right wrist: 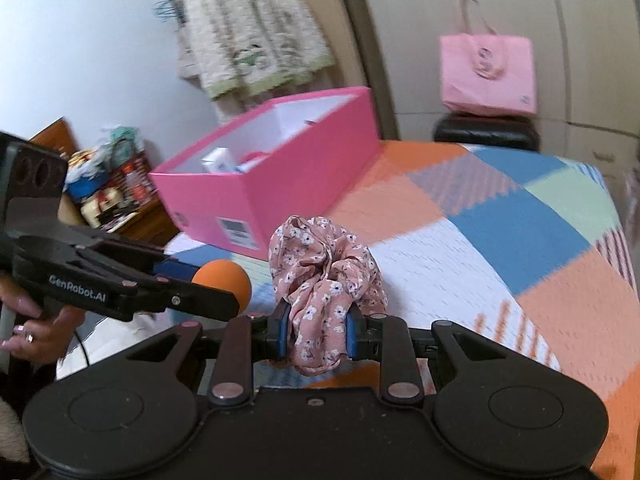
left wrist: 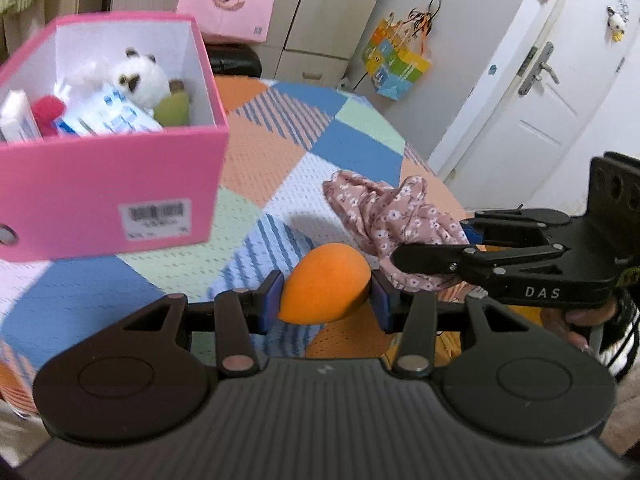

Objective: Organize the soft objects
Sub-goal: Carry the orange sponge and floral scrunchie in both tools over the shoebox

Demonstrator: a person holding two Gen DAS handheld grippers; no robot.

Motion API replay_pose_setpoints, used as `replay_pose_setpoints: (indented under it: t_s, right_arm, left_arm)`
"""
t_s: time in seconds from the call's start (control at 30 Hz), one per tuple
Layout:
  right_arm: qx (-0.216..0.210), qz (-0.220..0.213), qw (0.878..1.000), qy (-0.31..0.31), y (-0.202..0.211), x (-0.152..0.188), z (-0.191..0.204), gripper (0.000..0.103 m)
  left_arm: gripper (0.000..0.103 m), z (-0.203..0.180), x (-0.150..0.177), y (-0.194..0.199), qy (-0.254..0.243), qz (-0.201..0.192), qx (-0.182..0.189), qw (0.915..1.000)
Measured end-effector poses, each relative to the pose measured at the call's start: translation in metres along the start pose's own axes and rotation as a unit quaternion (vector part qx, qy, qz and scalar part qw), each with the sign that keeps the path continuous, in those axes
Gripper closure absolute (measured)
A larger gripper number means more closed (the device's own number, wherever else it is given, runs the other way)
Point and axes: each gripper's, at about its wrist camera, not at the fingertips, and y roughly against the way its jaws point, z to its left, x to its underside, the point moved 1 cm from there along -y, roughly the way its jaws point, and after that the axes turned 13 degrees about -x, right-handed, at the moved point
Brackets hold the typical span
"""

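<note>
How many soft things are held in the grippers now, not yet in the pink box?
2: an orange sponge in the left gripper, and a floral scrunchie in the right gripper. The pink box already holds others, partly hidden.

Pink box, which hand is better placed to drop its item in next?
Probably left: its claw, shut on the orange sponge, sits nearer the pink box. The right claw grips the floral scrunchie farther off.

"DAS" on right claw, "GenRobot.AI" on left claw
</note>
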Motion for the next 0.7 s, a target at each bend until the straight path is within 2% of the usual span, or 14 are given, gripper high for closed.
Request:
replay_pose_setpoints:
  t_s: [0.23, 0.57, 0.7]
  right_arm:
    - [-0.04, -0.01, 0.998, 0.049, -0.008, -0.031, 0.031, 0.073]
    - [-0.041, -0.05, 0.992, 0.112, -0.046, -0.089, 0.058, 0.072]
    - [-0.034, -0.059, 0.99, 0.126, -0.067, -0.11, 0.059, 0.072]
  left_arm:
    - [0.058, 0.02, -0.017, 0.038, -0.011, -0.052, -0.026, 0.9983]
    - [0.058, 0.056, -0.053, 0.056, 0.019, -0.131, -0.048, 0.99]
    - [0.058, 0.075, -0.072, 0.052, 0.027, -0.146, -0.064, 0.9868]
